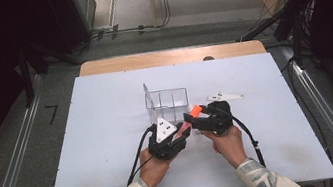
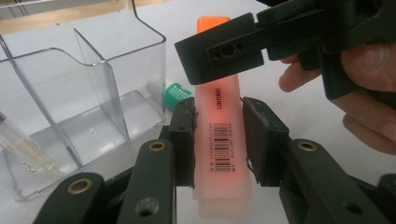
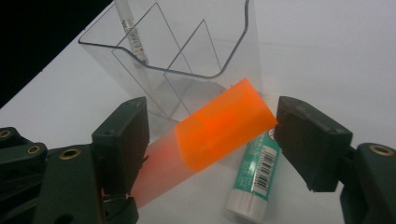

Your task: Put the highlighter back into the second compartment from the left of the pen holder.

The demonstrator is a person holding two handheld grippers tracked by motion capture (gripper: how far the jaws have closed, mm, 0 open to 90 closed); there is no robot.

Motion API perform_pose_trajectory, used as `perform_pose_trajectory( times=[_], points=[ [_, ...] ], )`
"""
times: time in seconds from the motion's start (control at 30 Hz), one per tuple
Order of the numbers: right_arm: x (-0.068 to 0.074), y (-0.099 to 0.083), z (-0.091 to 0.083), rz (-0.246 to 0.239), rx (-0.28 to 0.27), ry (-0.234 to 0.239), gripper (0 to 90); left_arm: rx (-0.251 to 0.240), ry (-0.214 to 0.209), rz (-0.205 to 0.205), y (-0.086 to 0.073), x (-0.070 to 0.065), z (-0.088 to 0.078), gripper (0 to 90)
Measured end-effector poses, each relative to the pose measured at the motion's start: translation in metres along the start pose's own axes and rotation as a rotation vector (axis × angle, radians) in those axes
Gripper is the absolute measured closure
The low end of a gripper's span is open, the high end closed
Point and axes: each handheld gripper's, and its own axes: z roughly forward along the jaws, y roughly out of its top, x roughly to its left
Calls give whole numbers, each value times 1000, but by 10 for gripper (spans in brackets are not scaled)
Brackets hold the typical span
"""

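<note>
An orange highlighter [image 2: 219, 140] with a barcode label stands between the pads of my left gripper [image 2: 218, 135], which is shut on its pale body. In the high view this gripper [image 1: 185, 130] is just in front of the clear box. The highlighter's orange cap [image 3: 224, 126] lies between the jaws of my right gripper [image 3: 210, 126]. Its right pad meets the cap's corner, and a gap shows at the left pad. One of its fingers [image 2: 219, 51] crosses in front of the cap. Both grippers meet near the table's middle, the right gripper [image 1: 192, 115] pointing left.
A clear divided box [image 1: 166, 99] stands just behind the grippers with a pen [image 3: 130, 32] leaning in one compartment. A green and white glue stick [image 3: 254, 177] lies on the white table beside the box. A white three-cornered plate [image 1: 225, 97] lies right of the box.
</note>
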Motion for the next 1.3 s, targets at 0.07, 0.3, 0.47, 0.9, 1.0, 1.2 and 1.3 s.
perform_pose_trajectory(
  times=[0.07, 0.3, 0.47, 0.9, 1.0, 1.2, 1.3],
  points=[
    [-1, 0, 1, 14, 6, 16, 301, 0, -2, -1, 0, 0, 0, 666],
    [-3, 1, 2, 33, 7, 55, 397, 3, -2, -4, -1, 0, 1, 665],
    [-5, 2, 0, 52, 4, 63, 444, 11, 2, -3, -2, -1, 2, 665],
    [-17, 5, -5, 206, -23, 202, 693, 46, -13, -22, -6, 2, 7, 661],
    [-16, 5, -6, 210, -28, 227, 716, 46, -10, -16, -6, 2, 7, 661],
    [-17, 5, -7, 229, -28, 252, 724, 47, -14, -13, -6, 3, 7, 606],
    [-18, 6, -7, 242, -30, 256, 724, 48, -14, -12, -6, 3, 7, 584]
  ],
)
